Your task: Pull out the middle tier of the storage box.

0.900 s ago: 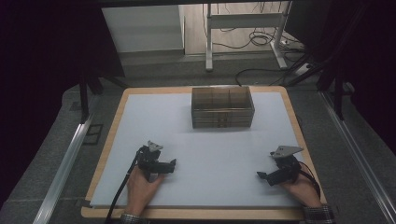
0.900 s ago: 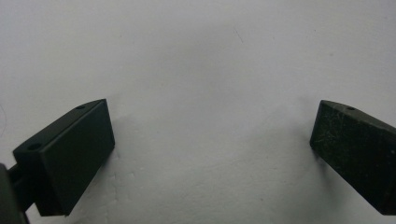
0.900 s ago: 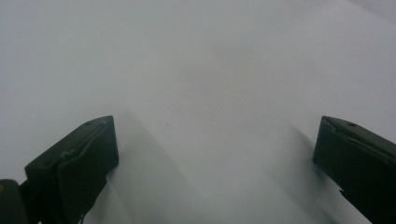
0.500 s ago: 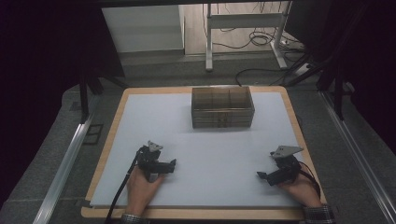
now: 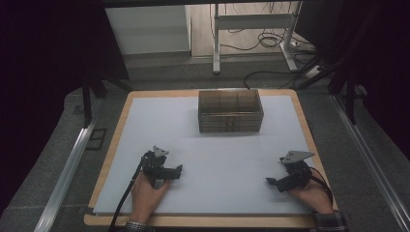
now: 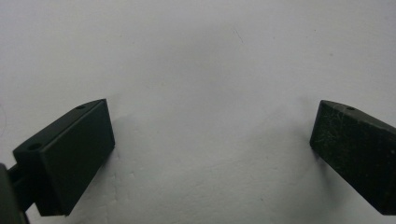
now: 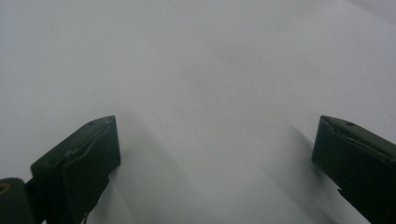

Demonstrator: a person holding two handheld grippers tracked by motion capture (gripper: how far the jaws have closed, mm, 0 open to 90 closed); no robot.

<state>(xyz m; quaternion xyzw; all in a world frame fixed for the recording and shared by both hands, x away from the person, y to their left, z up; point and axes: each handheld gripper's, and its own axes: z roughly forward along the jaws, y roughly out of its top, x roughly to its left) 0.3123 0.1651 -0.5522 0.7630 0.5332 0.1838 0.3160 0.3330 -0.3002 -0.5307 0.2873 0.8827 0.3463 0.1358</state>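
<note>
From above, a white sheet (image 5: pixel 217 159) covers the table, with a clear plastic box (image 5: pixel 230 111) near its far edge, well apart from both hands. The left gripper (image 5: pixel 164 170) and right gripper (image 5: pixel 285 180) rest near the front edge. In the left gripper view, the jaws stand wide apart over bare sheet (image 6: pixel 205 70), holding nothing. The right gripper view shows likewise spread, empty jaws.

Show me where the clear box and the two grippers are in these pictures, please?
clear box (image 5: pixel 230 111), high view, on its front wall.
left gripper (image 5: pixel 178 170), high view, at its jaw tips.
right gripper (image 5: pixel 269 181), high view, at its jaw tips.
</note>
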